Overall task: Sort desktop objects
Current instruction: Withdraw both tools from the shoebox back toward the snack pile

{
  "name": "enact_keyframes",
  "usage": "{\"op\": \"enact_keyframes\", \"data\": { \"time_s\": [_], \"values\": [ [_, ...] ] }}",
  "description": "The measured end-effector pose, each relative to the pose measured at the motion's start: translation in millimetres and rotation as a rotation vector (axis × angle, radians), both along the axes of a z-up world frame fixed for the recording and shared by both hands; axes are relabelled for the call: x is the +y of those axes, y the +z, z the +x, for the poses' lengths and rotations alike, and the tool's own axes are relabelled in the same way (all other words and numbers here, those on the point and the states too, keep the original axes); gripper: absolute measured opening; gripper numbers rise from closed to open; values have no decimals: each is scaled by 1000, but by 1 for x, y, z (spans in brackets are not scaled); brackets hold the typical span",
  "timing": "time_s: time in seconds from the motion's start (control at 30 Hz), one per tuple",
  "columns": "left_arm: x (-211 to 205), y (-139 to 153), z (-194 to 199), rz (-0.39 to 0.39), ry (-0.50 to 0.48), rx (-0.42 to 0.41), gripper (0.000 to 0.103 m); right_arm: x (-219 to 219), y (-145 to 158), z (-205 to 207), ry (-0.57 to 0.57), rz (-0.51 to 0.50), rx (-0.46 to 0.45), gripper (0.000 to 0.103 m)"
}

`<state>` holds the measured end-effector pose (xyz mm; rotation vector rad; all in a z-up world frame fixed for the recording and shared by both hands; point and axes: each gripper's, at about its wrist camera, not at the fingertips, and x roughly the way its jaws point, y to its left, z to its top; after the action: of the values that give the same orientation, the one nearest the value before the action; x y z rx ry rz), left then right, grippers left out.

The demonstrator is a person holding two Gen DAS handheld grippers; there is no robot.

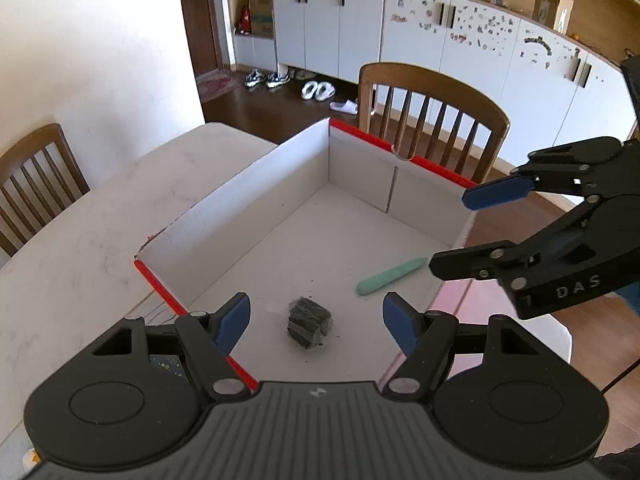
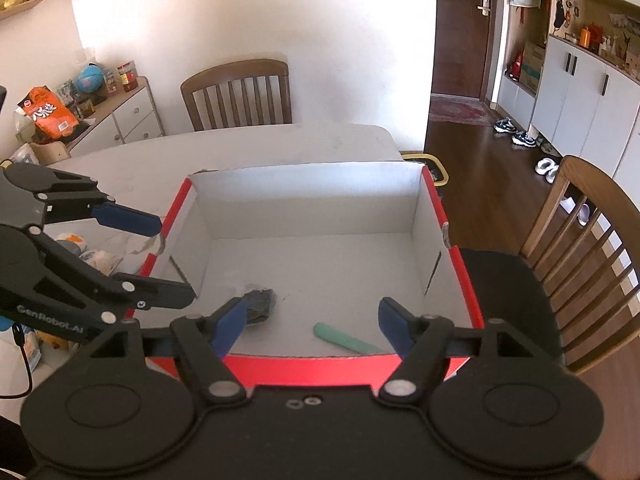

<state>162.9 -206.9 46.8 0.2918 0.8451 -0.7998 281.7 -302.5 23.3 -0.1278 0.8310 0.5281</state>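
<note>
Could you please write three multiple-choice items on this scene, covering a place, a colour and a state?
1. Where does the green stick lie?
A. on the chair
B. inside the box
C. on the floor
2. What colour is the box outside?
A. red
B. yellow
C. black
3. How is the right gripper?
A. shut on the stick
B. shut on the dark block
C. open, holding nothing

Answers: 1 B, it rests on the box floor near the dark block. 2 A, the outer wall is red. 3 C, its jaws stand apart over the box, empty.

Bright daylight, blown-out white walls, sharp focus, strong fisheye bending at edges
</note>
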Motion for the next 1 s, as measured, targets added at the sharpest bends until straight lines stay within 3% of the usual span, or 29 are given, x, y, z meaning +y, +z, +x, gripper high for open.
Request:
{"op": "enact_keyframes", "data": {
  "time_s": [0.47,1.0],
  "values": [
    [51,4,-34,-84,47,4,73,19,4,-33,-26,5,-17,80],
    [122,-3,-69,-120,50,-39,89,69,3,-71,-50,28,-16,90]
  ]
}}
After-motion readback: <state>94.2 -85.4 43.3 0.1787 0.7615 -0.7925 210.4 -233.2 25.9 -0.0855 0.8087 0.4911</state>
